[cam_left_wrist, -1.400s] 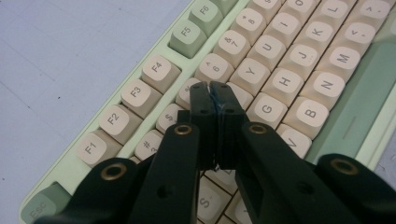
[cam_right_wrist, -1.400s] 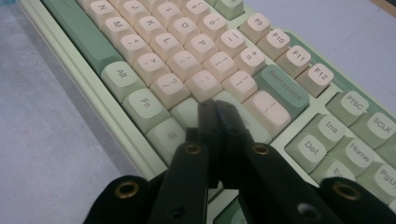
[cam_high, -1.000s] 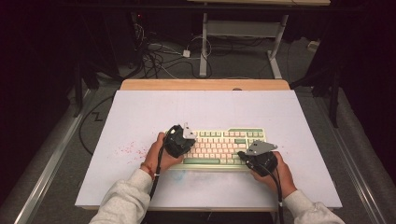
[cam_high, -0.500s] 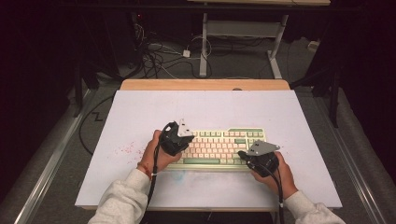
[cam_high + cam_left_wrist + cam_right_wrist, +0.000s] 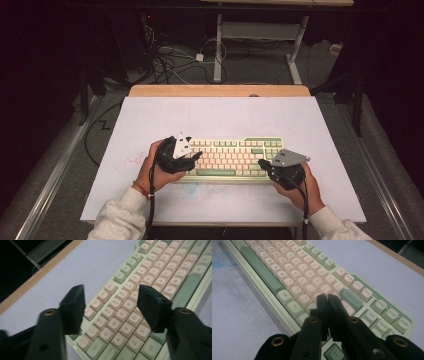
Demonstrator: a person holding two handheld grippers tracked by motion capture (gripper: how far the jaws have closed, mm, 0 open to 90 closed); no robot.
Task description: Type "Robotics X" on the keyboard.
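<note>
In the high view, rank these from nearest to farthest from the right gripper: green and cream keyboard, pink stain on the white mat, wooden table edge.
From the right gripper:
1. Green and cream keyboard, directly under its tips.
2. Wooden table edge, along the far side.
3. Pink stain, left on the white mat.

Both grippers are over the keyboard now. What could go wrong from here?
1. The left gripper hangs open over the keyboard, its fingers spanning several letter keys; coming down, it could press two at once.
2. The right gripper is shut, its tip near the right-hand keys; it may hit a neighbouring key.
3. A hard press might slide the keyboard across the table.
</note>
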